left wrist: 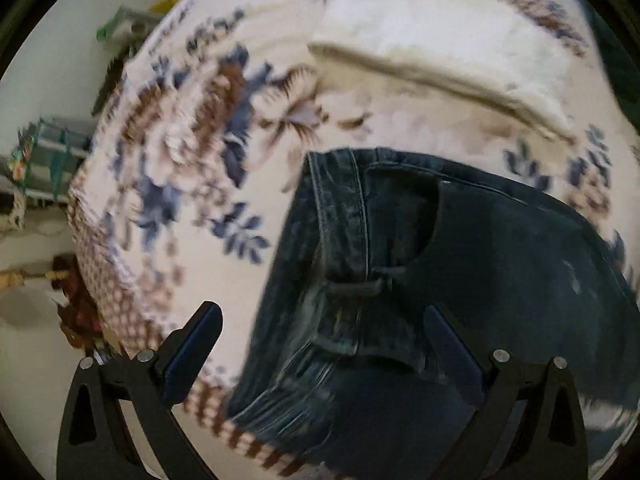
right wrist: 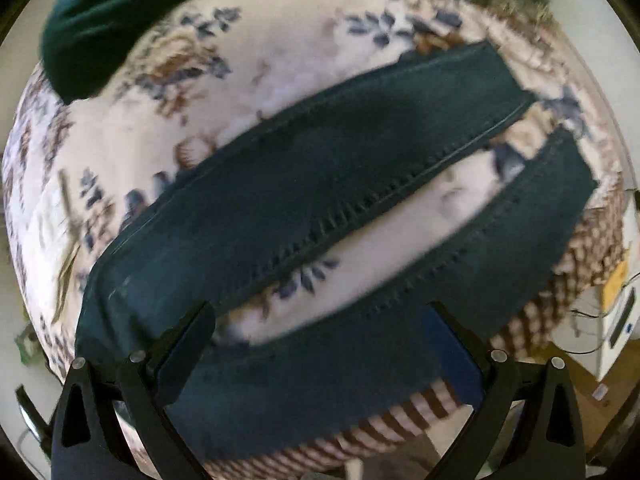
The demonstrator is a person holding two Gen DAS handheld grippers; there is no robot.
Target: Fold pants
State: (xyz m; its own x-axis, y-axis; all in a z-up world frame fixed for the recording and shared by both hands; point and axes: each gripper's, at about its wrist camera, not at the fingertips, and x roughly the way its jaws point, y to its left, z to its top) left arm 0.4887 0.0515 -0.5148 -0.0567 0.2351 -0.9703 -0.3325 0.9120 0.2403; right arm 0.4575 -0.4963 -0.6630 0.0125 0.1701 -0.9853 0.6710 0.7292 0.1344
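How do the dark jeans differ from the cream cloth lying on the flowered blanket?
The jeans are dark blue denim with stitched seams and a pocket; the cream cloth is pale and plain. The jeans lie close, between the open fingers of the left gripper; the cream cloth lies farther off, apart from it. In the right view the jeans' legs are spread apart; the cream cloth looks folded. Both rest on the flowered blanket.

Floral cream blanket [left wrist: 192,168] with blue-brown flowers and checked border spread over bed. Pale floor [left wrist: 28,360] seen at 8 o'clock, teal metal rack [left wrist: 52,160] at 9 o'clock. Brown cardboard box [right wrist: 592,400] at 4 o'clock in right view.
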